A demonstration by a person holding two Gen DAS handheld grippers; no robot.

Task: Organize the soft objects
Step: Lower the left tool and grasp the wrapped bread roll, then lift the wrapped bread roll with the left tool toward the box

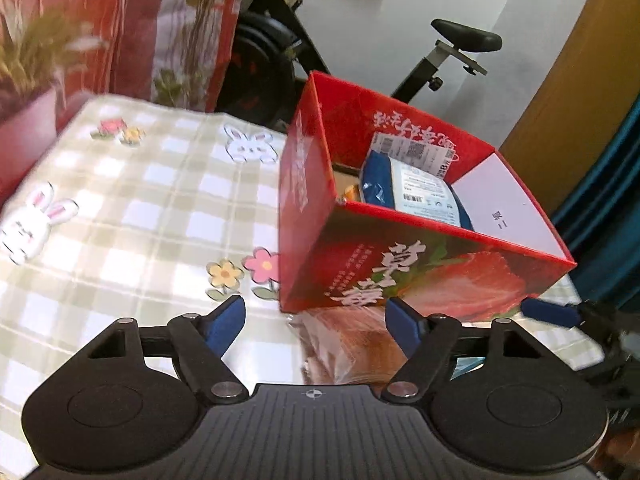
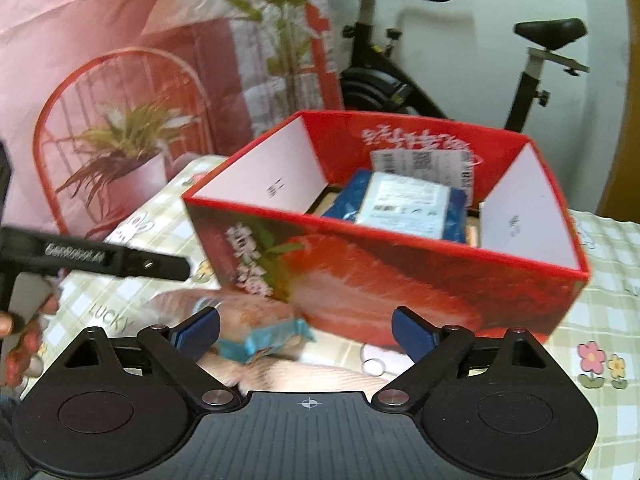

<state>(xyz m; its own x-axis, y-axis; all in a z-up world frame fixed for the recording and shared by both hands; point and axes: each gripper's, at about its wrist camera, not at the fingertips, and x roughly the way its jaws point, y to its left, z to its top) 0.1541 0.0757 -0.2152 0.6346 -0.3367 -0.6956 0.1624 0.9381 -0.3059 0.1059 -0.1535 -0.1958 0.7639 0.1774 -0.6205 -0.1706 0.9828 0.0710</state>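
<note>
A red strawberry-print box (image 1: 460,280) stands open-topped on the checked tablecloth, with a blue package (image 1: 378,184) bearing a white label inside it. My left gripper (image 1: 316,312) is open just in front of the box. A clear-wrapped brown pastry (image 1: 352,344) lies between its fingers; the left pad stands clear of it. My right gripper (image 2: 306,320) is open before the same box (image 2: 400,280), over wrapped pastries (image 2: 240,308) and a teal-edged packet (image 2: 264,340). The blue package (image 2: 456,216) shows here too.
The tablecloth (image 1: 140,220) with rabbit and flower prints stretches left of the box. An exercise bike (image 2: 400,80) stands behind the table, beside a pink and red backdrop with a potted plant (image 2: 120,140). The left gripper's arm (image 2: 100,260) and a hand (image 2: 24,320) show at the left.
</note>
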